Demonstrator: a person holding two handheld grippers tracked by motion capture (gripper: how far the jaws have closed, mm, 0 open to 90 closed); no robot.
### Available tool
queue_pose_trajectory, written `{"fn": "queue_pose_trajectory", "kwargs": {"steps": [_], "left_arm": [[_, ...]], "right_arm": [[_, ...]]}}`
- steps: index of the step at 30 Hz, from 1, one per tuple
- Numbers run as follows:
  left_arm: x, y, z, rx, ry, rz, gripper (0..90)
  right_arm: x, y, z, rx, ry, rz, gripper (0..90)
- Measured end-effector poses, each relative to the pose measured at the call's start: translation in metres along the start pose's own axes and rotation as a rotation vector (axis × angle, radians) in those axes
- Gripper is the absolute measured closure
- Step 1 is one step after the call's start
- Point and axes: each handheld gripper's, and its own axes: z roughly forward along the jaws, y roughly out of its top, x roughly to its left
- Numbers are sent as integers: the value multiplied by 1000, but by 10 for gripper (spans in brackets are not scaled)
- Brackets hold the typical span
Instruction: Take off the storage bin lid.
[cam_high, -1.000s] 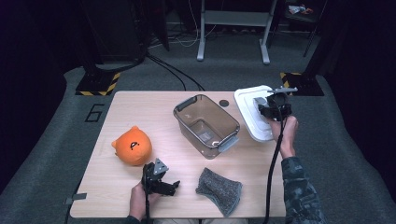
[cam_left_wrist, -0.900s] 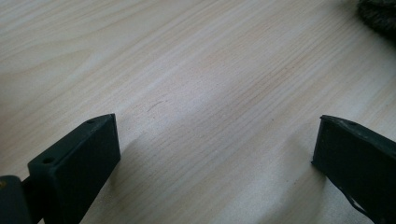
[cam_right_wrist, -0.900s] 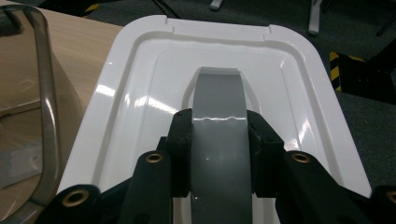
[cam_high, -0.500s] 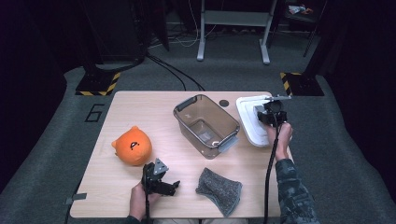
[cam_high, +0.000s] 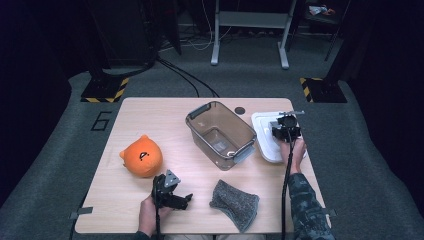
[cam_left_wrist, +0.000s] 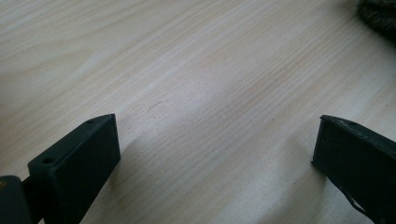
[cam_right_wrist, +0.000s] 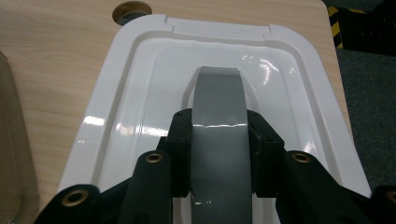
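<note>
right tongs (cam_right_wrist: 219, 140) clamp the grey handle (cam_right_wrist: 219, 107) of the white lid (cam_high: 265, 137) at three o'clock; left tongs (cam_high: 172, 192) rest open on the bench (cam_high: 150, 115) at six.

1. The clear bin (cam_high: 221, 134) stands mid-table, a wall between the two sides.
2. The white lid (cam_high: 265, 136) lies just beside the bin's right end, leaving little gap there.
3. The right gripper (cam_right_wrist: 219, 135) is clamped on the lid's grey handle (cam_right_wrist: 218, 107), over the lid.
4. The left gripper (cam_high: 181, 199) rests on bare wood, jaws apart, between the orange plush (cam_high: 142, 156) and the grey cloth (cam_high: 235, 204).
5. The table's (cam_high: 150, 115) far-left part lies bare.
</note>
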Motion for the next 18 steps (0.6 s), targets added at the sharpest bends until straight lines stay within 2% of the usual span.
{"fn": "queue_pose_trajectory", "kwargs": {"steps": [4,8,18], "left_arm": [[0,0,0,-1,1,0,4],[0,0,0,0,0,0,4],[0,0,0,0,0,2,4]], "right_arm": [[1,-6,9,13,-8,-1,660],[2,-10,15,25,-8,21,660],[4,-14,25,62,-17,15,659]]}}
